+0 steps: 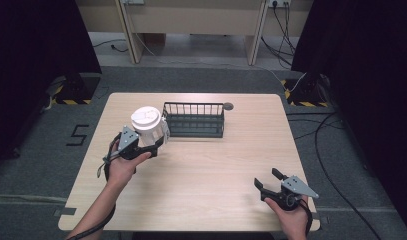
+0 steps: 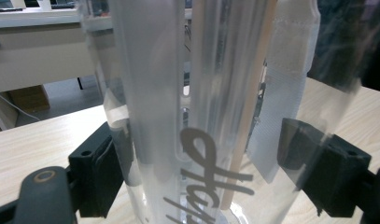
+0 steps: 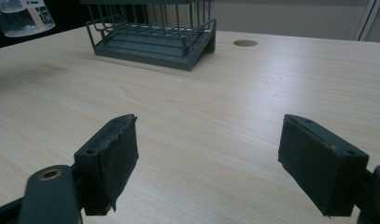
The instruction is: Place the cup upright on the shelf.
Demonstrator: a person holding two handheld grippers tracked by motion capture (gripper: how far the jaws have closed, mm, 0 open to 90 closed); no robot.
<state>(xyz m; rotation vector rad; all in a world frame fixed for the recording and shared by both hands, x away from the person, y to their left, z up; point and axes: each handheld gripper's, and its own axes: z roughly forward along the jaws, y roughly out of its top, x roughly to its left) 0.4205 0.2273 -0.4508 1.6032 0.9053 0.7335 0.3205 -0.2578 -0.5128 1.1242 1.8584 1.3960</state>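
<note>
Clear plastic cup sat clenched in my left gripper — squeezed harder it might buckle — while my right gripper hung released.

"5" on floor, script lettering on cup

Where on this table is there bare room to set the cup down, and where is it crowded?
Bare wood lies between the wire rack and the right tongs, and along the table's near edge. The right side past the rack is free too. The crowded part is the far left, where the left tongs hold the cup beside the rack.
</note>
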